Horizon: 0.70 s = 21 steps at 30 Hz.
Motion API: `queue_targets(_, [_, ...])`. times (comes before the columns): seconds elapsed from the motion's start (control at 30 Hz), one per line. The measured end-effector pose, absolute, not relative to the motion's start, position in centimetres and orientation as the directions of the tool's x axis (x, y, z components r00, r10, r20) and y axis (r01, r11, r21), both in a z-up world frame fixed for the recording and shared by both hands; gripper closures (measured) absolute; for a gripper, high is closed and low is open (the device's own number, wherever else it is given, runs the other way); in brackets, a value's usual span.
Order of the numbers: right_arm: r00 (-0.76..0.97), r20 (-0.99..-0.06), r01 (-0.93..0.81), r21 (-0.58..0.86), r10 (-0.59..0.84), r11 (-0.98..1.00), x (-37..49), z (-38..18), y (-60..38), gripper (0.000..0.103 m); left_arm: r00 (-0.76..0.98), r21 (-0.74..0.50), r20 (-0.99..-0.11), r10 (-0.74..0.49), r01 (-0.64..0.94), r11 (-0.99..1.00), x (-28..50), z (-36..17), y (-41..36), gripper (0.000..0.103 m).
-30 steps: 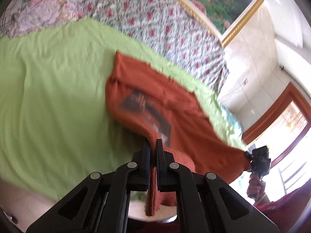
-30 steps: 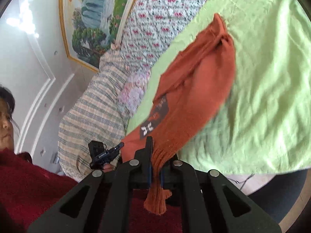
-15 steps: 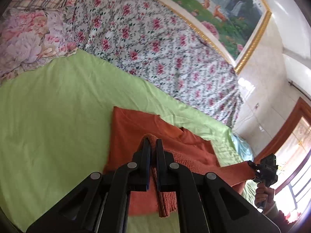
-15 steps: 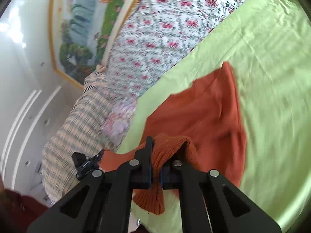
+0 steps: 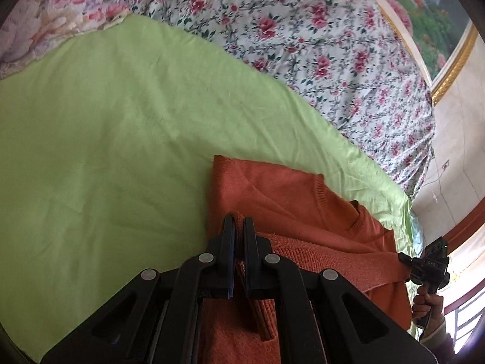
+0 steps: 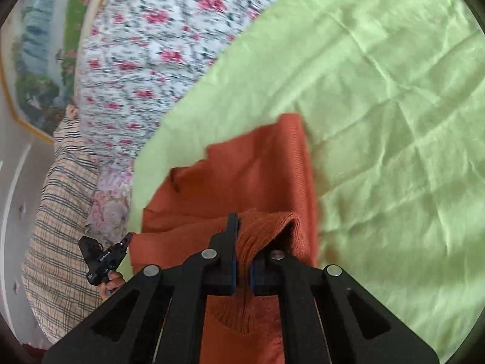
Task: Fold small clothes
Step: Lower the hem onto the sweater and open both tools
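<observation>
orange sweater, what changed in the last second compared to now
Both hand-held grippers carried the orange sweater's gripped edge forward over its far part, folding it; the dark print is now hidden. The left hand-held gripper and right hand-held gripper stayed shut on it, and the green sheet stayed put.

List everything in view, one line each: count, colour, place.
sweater: one, rust orange, on the green sheet, near edge lifted by both grippers
green sheet: one, light green, covering the bed
floral cover: one, white with pink flowers, beyond the green sheet
checked blanket: one, beige plaid, left of the bed in the right wrist view
painting: one, gold-framed landscape, on the wall
left gripper: black, shut on sweater
right gripper: black, shut on sweater
</observation>
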State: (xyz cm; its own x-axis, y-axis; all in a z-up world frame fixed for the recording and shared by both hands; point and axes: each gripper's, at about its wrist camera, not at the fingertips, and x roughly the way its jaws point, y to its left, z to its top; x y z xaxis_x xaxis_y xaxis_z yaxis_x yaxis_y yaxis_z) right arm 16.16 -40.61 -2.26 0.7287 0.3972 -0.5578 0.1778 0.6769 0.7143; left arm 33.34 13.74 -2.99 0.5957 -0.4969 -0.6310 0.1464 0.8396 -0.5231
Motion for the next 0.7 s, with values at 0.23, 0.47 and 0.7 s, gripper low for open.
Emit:
queue_targets(0.23, [0.712,-0.568,0.215,0.736,0.412,0.642,17.4,-3.6,-41.7,0.095,0.550,-0.522,-0.677,-0.488,0.108,0.846,32.5,-3.6,14.3,0.085])
queue_targets(0.47, [0.794,-0.566,0.198,0.588,0.224,0.784,10.8,1.5,-37.6,0.058,0.453,-0.469,-0.687,-0.568,0.321,0.823,23.9,-2.1,8.9,0.075])
queue_targets(0.7, [0.594,-0.735,-0.048,0.374,0.327,0.926,12.8,0.5,-27.7,0.058,0.375,-0.391,-0.761,-0.529,0.385,0.836,25.8,-3.8,4.0,0.075])
